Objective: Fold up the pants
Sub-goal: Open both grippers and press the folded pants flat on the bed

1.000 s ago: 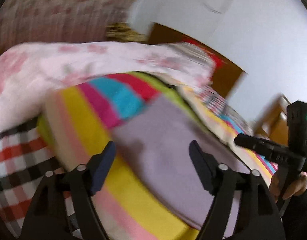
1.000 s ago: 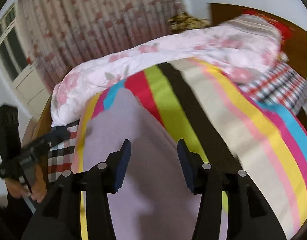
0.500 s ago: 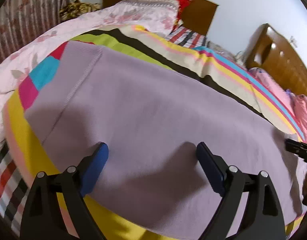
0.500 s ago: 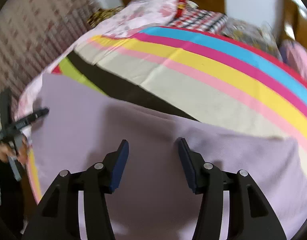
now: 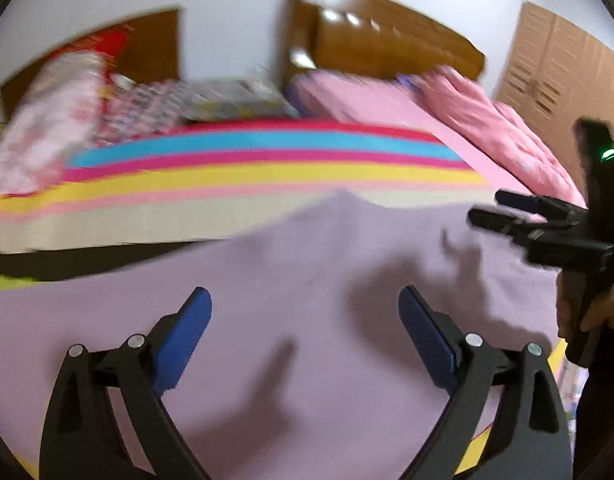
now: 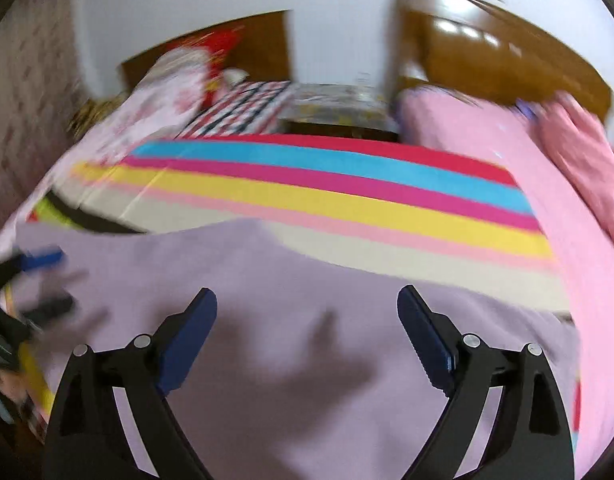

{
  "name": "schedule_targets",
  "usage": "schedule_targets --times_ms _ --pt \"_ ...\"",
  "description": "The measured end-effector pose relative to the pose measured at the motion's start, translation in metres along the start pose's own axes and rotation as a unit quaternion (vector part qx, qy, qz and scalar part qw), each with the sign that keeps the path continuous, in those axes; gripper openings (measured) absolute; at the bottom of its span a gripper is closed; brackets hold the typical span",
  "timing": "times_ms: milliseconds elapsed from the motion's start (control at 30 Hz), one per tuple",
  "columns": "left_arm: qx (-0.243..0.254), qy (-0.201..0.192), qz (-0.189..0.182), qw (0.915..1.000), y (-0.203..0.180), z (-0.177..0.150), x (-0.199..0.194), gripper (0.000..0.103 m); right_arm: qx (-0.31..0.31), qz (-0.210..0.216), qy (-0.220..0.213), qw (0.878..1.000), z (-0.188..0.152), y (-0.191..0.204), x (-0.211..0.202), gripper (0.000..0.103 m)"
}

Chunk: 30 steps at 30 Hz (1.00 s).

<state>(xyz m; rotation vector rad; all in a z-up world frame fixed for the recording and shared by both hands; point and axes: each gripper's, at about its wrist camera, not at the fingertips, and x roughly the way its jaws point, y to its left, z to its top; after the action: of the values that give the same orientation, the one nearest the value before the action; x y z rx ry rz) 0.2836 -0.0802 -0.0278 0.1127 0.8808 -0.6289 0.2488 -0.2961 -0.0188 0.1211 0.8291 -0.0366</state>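
Lilac pants [image 5: 307,264] [image 6: 291,280] lie spread flat on the striped bed cover [image 5: 247,176], filling the near half of both views. My left gripper [image 5: 305,300] hovers over the cloth, its jaws opening wide with nothing between them. My right gripper [image 6: 307,296] hangs over the pants the same way, jaws opening and nothing gripped. In the left wrist view the right gripper [image 5: 491,210] shows at the right edge, held by a hand [image 5: 599,312]. The left gripper [image 6: 47,280] appears blurred at the left edge of the right wrist view.
The striped cover [image 6: 347,200] runs on beyond the pants. A pink quilt [image 5: 467,120] lies on the right, with wooden headboards [image 5: 387,36] behind. A floral quilt [image 5: 47,120] and a checked pillow [image 6: 243,108] sit at the back left. A wooden wardrobe [image 5: 567,68] stands far right.
Both cameras have swung across the bed towards the headboards and rolled level. The right jaws have spread from narrow to wide; the left jaws have widened a little. Each gripper shows closer in the other's view.
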Motion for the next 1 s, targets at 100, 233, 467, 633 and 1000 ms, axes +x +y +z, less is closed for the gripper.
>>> schedule_targets --times_ms 100,233,467,633,1000 --pt "0.022 0.031 -0.020 0.9991 -0.043 0.006 0.045 0.094 0.069 0.024 0.011 0.997 -0.008 -0.064 -0.006 0.088" --pt "0.047 0.063 -0.018 0.9967 -0.076 -0.004 0.085 0.094 0.141 0.054 0.047 0.987 -0.023 -0.129 0.010 0.088" --pt "0.090 0.051 0.012 0.9946 -0.093 -0.018 0.098 0.102 0.226 0.053 0.024 0.972 -0.021 -0.183 0.035 0.089" --pt "0.091 0.050 0.020 0.9944 -0.099 -0.021 0.096 0.102 0.218 0.037 -0.002 0.975 -0.024 -0.196 0.033 0.089" --pt "0.086 0.048 0.022 0.9949 -0.104 -0.017 0.098 0.102 0.198 0.060 -0.049 0.977 -0.035 -0.156 -0.037 0.098"
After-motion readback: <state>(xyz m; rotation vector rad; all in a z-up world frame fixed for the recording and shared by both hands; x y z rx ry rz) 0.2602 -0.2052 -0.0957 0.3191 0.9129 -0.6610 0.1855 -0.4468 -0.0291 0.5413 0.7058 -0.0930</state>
